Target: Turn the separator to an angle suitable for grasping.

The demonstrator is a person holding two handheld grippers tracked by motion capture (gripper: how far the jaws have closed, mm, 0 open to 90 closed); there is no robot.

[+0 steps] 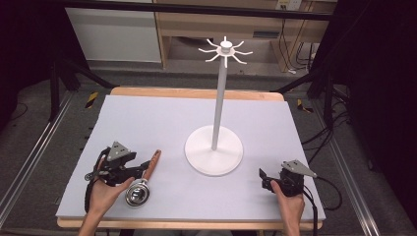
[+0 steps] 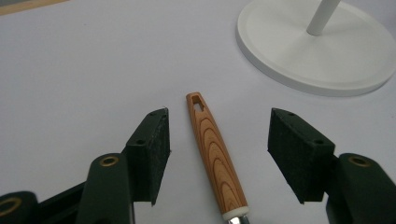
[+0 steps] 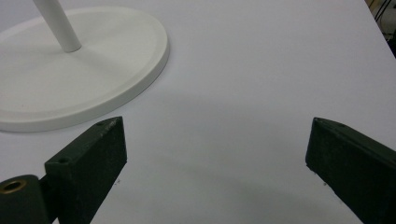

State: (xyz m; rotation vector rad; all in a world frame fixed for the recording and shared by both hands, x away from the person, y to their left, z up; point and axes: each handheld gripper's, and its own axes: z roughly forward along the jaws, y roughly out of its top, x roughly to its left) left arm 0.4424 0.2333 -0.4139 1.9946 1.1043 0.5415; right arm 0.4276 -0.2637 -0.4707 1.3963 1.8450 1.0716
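Wood-grain handle (image 2: 215,154) of the steel strainer ladle (image 1: 138,188) lies at lower left of the high view on the pale counter (image 1: 147,123), between the left gripper's (image 2: 217,149) wide-open, empty jaws. Closing off-centre could roll it aside. The right gripper (image 3: 215,163) gapes empty too.
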